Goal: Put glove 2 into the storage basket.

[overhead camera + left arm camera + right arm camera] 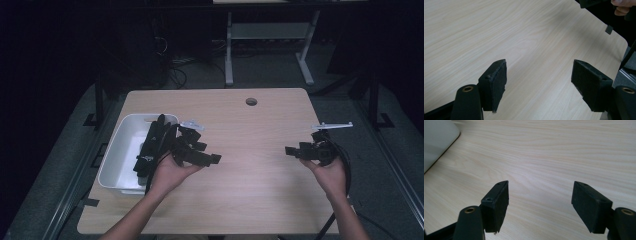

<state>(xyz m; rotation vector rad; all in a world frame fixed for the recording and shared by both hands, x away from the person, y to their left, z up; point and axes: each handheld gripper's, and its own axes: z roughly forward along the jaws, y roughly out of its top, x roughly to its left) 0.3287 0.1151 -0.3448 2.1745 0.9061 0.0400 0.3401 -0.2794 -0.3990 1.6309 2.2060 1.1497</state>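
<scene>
Over the left half of the light wooden table (250, 175), my left gripper (209, 152) is held in a hand with its tips pointing right. Its jaws stand open over bare wood in the left gripper view (541, 75). My right gripper (291, 150) is held over the right half and points left toward the other one. Its jaws are also open, with nothing between them (540, 195). The two grippers face each other across a wide gap of tabletop. Part of the right gripper and fingers of its hand (621, 5) appear at the top right of the left gripper view.
A white bin (112, 155) stands at the table's left edge with a long black item (152, 142) lying in it; its corner (436, 142) is in the right gripper view. A cable hole (251, 101) lies near the far edge. A desk frame (229, 45) stands beyond.
</scene>
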